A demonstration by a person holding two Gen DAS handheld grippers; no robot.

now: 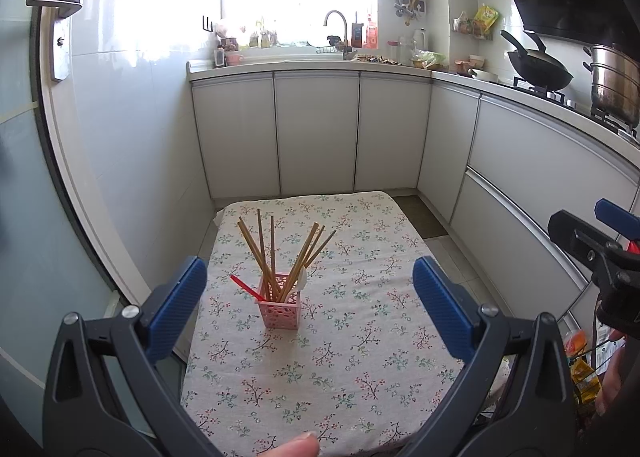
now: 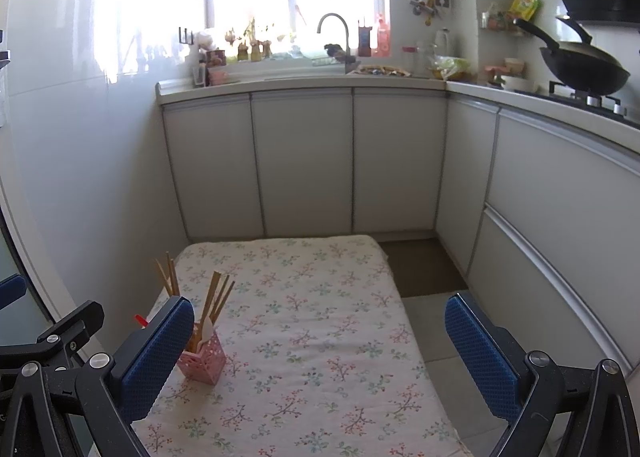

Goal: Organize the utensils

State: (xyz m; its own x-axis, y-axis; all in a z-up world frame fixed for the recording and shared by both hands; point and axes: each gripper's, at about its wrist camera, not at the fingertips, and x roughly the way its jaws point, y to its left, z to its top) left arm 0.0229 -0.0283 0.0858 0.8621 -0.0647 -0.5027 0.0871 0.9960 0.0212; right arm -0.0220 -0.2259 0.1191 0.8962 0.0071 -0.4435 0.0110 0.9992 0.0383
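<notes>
A pink perforated holder (image 1: 279,310) (image 2: 202,363) stands upright on the floral tablecloth (image 1: 360,337) (image 2: 320,337). Several wooden chopsticks (image 1: 269,253) (image 2: 216,297) lean out of it, along with a red utensil (image 1: 246,288) and a white spoon (image 1: 302,279) (image 2: 207,331). My left gripper (image 1: 310,305) hangs open above the near part of the table, with the holder seen between its blue pads and nothing in them. My right gripper (image 2: 320,357) is open and empty too, over the table's right side, its left pad hiding part of the holder. It shows at the right edge of the left wrist view.
White lower cabinets (image 2: 304,161) and a counter with a sink tap (image 2: 334,29) run behind and to the right. A black wok (image 2: 580,69) and a steel pot (image 1: 614,85) sit on the stove. A door with a handle (image 1: 56,1) stands left. A fingertip (image 1: 296,447) shows at the bottom.
</notes>
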